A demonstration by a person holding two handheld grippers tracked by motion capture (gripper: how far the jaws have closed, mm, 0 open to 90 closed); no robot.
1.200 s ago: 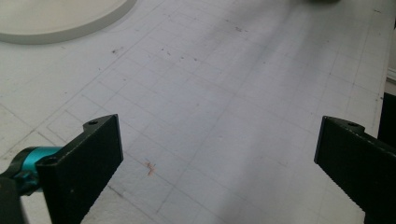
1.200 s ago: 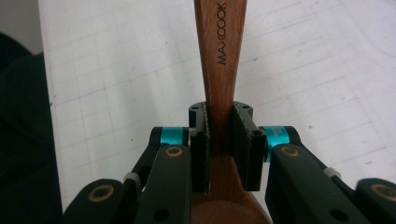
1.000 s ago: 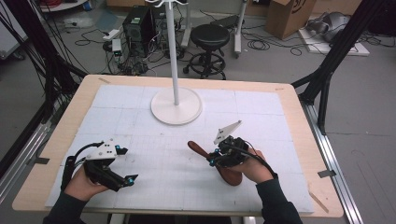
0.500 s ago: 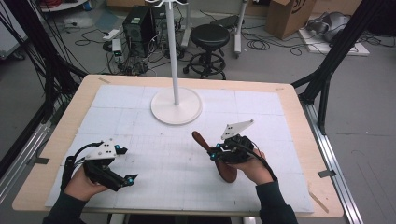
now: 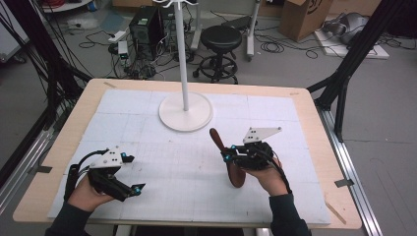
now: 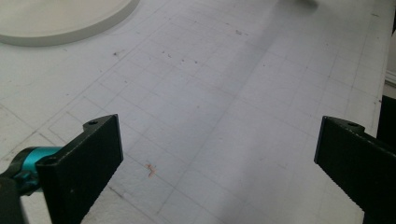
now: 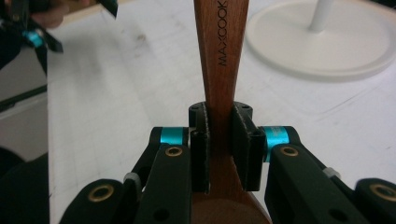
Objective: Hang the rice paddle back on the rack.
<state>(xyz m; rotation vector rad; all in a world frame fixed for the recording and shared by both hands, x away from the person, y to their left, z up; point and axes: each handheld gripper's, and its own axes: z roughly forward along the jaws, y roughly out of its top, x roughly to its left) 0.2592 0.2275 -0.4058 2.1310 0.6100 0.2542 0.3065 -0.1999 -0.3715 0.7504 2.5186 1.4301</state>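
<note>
A brown wooden spoon [image 5: 227, 155] is held by its handle in my right gripper [image 5: 229, 154], at the table's right middle; its broad end points toward the person, its thin end up and away. In the right gripper view both pads clamp the spoon [image 7: 218, 70] handle, which bears printed letters, and the right gripper [image 7: 219, 149] is shut on it. My left gripper [image 5: 132, 189] rests low at the front left, held in a hand. Its jaws stand wide apart over bare white mat in the left gripper view, so the left gripper [image 6: 217, 158] is open with nothing between them.
A white stand with a round base [image 5: 186, 112] and a tall pole [image 5: 180, 44] sits at the mat's far middle; the base [image 7: 327, 42] appears beyond the spoon. A white gridded mat [image 5: 147, 147] covers the wooden table [image 5: 314, 123]. Stool, boxes and cables lie on the floor behind.
The right hand has shifted slightly right and turned, swinging the spoon's thin end more upright. The left hand has stayed where it was.
</note>
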